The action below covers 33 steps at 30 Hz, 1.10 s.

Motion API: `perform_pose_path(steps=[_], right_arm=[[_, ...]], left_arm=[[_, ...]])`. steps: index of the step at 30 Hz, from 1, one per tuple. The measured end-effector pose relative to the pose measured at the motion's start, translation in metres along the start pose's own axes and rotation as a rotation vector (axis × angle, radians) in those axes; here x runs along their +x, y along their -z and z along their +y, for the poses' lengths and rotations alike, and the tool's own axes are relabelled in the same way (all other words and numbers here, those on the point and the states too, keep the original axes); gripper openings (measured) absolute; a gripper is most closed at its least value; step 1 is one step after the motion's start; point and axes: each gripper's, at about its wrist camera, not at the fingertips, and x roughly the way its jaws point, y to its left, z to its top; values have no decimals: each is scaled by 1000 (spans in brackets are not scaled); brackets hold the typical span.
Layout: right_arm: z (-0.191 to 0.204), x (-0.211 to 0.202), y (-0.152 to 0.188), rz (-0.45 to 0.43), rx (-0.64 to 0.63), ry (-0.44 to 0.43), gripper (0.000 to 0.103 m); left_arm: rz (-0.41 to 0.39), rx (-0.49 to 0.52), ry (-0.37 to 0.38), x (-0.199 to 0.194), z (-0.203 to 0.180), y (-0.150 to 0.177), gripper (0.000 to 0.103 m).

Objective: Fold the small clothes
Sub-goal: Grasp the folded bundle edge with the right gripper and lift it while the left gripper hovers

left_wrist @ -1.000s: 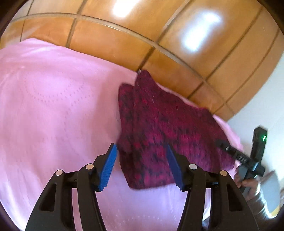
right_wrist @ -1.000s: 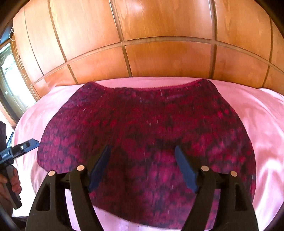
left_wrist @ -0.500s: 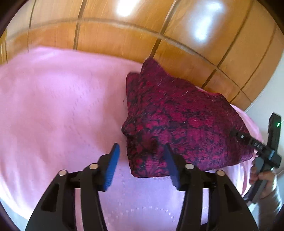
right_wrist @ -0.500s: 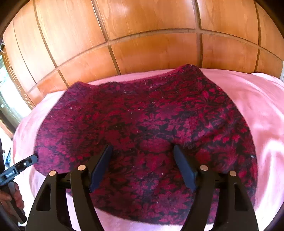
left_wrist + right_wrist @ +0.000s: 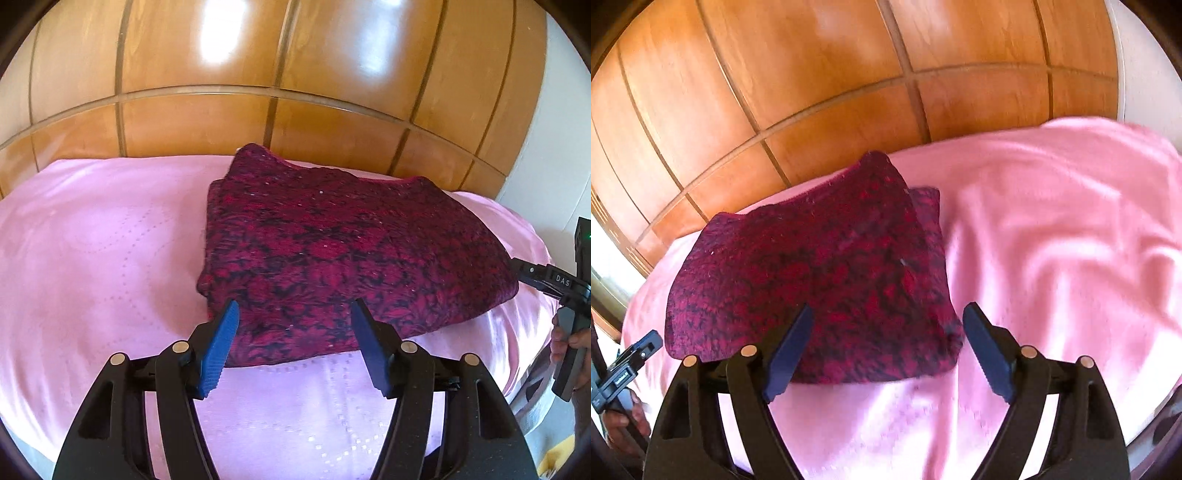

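Observation:
A dark red patterned knit garment point(image 5: 332, 251) lies folded flat on the pink bedspread point(image 5: 92, 258). My left gripper point(image 5: 294, 303) hovers at the garment's near left corner; its blue pads point(image 5: 218, 350) are opening and press on nothing. In the right wrist view the garment point(image 5: 820, 269) sits left of centre. My right gripper point(image 5: 889, 306) is above its near right corner, jaws opening, with cloth below them but not pinched. Each view shows the other gripper at its edge, the right gripper point(image 5: 535, 277) and the left gripper point(image 5: 631, 358), each held in a hand.
A glossy wooden panelled wall point(image 5: 295, 74) rises just behind the bed. A white wall point(image 5: 565, 129) stands at the right and a bright window point(image 5: 602, 266) at the left. Pink bedspread point(image 5: 1052, 240) stretches wide to the garment's right, slightly rumpled.
Both grippers shifted sideways and rolled. The left one drew back from the garment's corner and widened. The right one slid from over the garment's middle to its right corner. The garment stays flat.

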Motion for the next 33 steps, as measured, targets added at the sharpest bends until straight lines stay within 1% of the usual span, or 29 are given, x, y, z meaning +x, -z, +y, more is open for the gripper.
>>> perform_pose_path(steps=[2, 4, 5, 6, 7, 9, 12, 14, 17, 19, 20, 21, 22, 26, 27, 29, 30, 31, 33], right_arm=[[-2, 5, 3, 16, 7, -17, 76], [-1, 8, 6, 29, 0, -21, 65], [0, 10, 7, 32, -13, -5, 60], [1, 13, 7, 41, -24, 11, 51], [0, 15, 7, 48, -23, 14, 44], [-4, 17, 7, 56, -17, 18, 38], [-8, 16, 7, 61, -25, 32, 17], [-10, 12, 5, 60, -17, 20, 15], [-9, 8, 2, 55, -24, 15, 15], [-14, 8, 1, 46, -2, 6, 27], [-16, 8, 1, 41, 9, 2, 31], [-20, 7, 1, 33, 27, -5, 44], [-21, 6, 0, 30, 35, -13, 54], [-20, 8, -3, 23, 31, -20, 54], [-20, 12, -4, 30, 30, -25, 53], [-17, 20, -4, 49, 17, -29, 42], [-13, 26, -4, 69, -3, -38, 23], [-9, 28, -4, 79, -20, -23, 17], [-2, 20, -8, 65, -59, -7, 13]], left_arm=[[6, 13, 4, 2, -5, 0, 62], [12, 18, 5, 5, -7, 0, 62], [14, 19, 7, 5, -9, 0, 62], [16, 22, 7, 6, -10, 1, 62], [19, 26, 5, 7, -11, 1, 62], [26, 27, 6, 9, -13, 2, 62], [41, 25, 7, 13, -14, 3, 62], [58, 24, 3, 18, -13, 5, 62], [76, 0, 10, 24, -8, 6, 62], [71, -13, 22, 23, -6, 6, 62], [68, -13, 27, 22, -6, 6, 62], [62, -10, 30, 22, -6, 6, 62], [57, -7, 32, 21, -6, 6, 62], [48, -7, 42, 21, -7, 4, 62], [47, 0, 44, 21, -8, 4, 62], [46, 13, 38, 22, -9, 3, 62], [47, 15, 36, 23, -10, 2, 62], [49, 13, 36, 24, -9, 1, 62], [50, 13, 30, 25, -7, -1, 62]])
